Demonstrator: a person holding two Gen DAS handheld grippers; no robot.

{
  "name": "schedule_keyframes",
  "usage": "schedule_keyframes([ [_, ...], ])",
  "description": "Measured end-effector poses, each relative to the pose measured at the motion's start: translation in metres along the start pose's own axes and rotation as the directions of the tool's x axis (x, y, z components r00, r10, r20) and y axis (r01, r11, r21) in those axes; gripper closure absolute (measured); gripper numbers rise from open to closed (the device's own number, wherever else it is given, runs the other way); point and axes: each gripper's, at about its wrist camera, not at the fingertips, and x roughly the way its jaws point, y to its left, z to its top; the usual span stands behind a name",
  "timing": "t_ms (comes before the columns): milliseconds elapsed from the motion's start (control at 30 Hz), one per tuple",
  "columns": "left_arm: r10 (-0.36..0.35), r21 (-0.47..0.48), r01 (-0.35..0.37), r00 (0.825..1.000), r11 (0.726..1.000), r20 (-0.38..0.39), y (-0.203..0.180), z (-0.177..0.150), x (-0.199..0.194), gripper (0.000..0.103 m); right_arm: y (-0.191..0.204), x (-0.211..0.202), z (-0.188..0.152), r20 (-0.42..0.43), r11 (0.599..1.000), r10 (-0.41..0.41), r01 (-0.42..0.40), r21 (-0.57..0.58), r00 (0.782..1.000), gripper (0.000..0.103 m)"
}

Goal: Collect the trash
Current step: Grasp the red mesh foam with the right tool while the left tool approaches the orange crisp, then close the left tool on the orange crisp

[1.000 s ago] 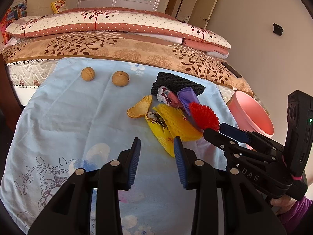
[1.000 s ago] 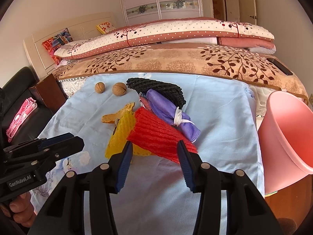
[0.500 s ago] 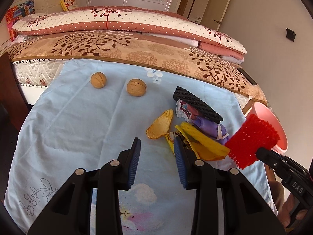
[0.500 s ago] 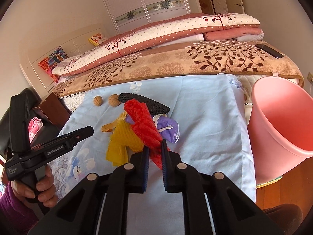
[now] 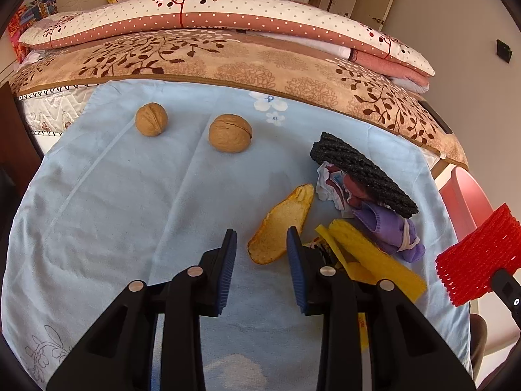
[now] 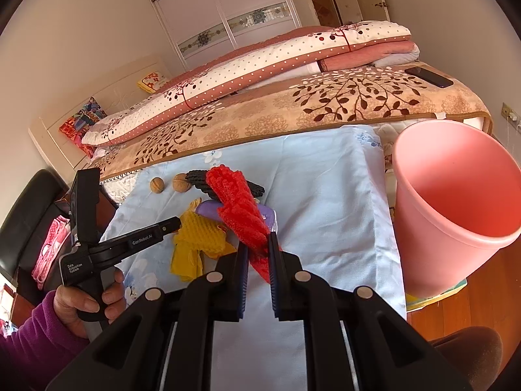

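An orange peel (image 5: 280, 224) lies on the light blue cloth (image 5: 114, 211), its near end between the closing jaws of my left gripper (image 5: 260, 244); the pads do not press it. Just right of it sit a yellow foam net (image 5: 368, 254), a purple wrapper (image 5: 387, 228), a crumpled wrapper (image 5: 332, 182) and a black foam net (image 5: 361, 169). My right gripper (image 6: 259, 251) is shut on a red foam net (image 6: 237, 202), held above the cloth. The same red foam net (image 5: 475, 260) hangs at the right in the left wrist view.
Two walnuts (image 5: 151, 123) (image 5: 230, 133) rest further back on the cloth. A pink bin (image 6: 456, 202) stands off the cloth's right edge. A bed with folded quilts (image 5: 211, 16) runs behind. A hand in a purple sleeve (image 6: 84, 303) holds the left gripper.
My right gripper shut on the red foam net and lifted it off the pile towards the right. My left gripper moved forward to the orange peel and its jaws narrowed.
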Motion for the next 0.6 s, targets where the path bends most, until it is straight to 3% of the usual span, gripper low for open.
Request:
schedule_keyframes([
  [100,-0.011,-0.004,0.011,1.000,1.000,-0.008,0.000,-0.003,-0.001,0.097,0.000,-0.001,0.000,0.001,1.000,-0.001,0.001,0.001,1.000,0.092],
  [367,0.002,-0.021,-0.001,0.999,1.000,0.046,0.006,-0.009,-0.032,0.098,0.001,-0.008,-0.005,0.010,1.000,0.011,-0.011,0.004,1.000,0.092],
  [600,-0.025,-0.027,0.028,0.995,0.999,0.093,0.009,-0.016,-0.071,0.098,0.010,-0.014,-0.008,0.017,1.000,0.029,-0.029,-0.010,0.999,0.092],
])
